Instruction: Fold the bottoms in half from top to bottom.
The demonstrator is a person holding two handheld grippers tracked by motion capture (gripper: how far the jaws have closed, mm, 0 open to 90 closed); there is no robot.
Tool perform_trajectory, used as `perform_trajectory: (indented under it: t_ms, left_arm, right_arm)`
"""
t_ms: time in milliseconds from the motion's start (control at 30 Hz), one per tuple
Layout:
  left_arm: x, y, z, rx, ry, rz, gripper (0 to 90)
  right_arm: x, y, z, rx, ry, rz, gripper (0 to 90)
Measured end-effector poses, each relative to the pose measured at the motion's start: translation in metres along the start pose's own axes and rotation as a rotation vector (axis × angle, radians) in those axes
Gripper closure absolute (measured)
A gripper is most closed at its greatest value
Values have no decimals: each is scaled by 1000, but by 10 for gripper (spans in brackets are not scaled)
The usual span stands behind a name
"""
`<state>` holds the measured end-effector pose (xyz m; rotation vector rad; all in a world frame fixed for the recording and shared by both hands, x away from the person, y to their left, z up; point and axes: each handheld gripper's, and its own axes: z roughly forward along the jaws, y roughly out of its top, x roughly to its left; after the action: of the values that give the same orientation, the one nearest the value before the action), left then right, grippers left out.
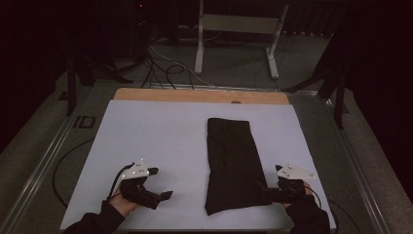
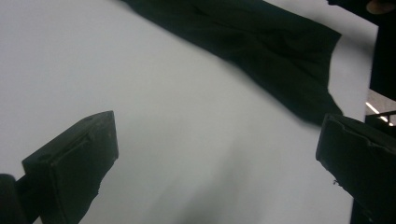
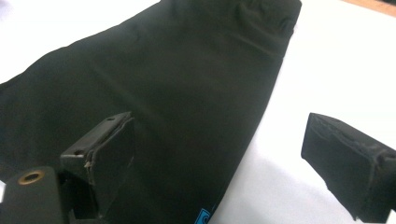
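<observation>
Dim floor and cables lie beyond the white counter (image 1: 160, 141), where a folded black cloth (image 1: 233, 163) lies flat. Right hand-held gripper (image 1: 272, 195) sits at its near right corner, jaws apart, seemingly just released; left hand-held gripper (image 1: 163, 183) waits apart, likewise spread.

Blue label (image 3: 204, 218) on black cloth (image 3: 177, 93) cut off.

The letters "ID" stand on the grey frame (image 1: 84, 122) beside the table's left edge; nothing else is legible.
</observation>
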<state>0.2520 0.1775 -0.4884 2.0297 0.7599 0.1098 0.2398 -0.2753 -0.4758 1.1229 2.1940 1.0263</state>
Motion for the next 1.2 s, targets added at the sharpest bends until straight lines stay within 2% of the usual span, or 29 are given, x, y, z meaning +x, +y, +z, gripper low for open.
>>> perform_trajectory:
  t_ms: [200,433,567,700,900,1133,1200]
  left_arm:
    - [-5,8,0,11,-34,14,0]
    - [-11,20,-1,4,-39,46,0]
    - [-12,34,0,4,-45,58,0]
    - [-11,47,3,-6,-42,61,0]
    - [-8,68,9,-1,-29,66,0]
    - [-1,89,17,5,-22,62,0]
    - [1,95,18,1,-21,56,0]
  right_arm:
    - [2,4,-6,-17,0,-16,99]
    - [1,15,-19,-56,-6,-30,99]
    - [2,25,-25,-81,-9,-32,99]
    - [-1,34,-25,-83,-16,-35,99]
    - [-7,55,-24,-118,-18,-36,100]
    - [-19,81,-12,-132,-26,-55,100]
    - [-21,86,-9,-137,-17,-46,100]
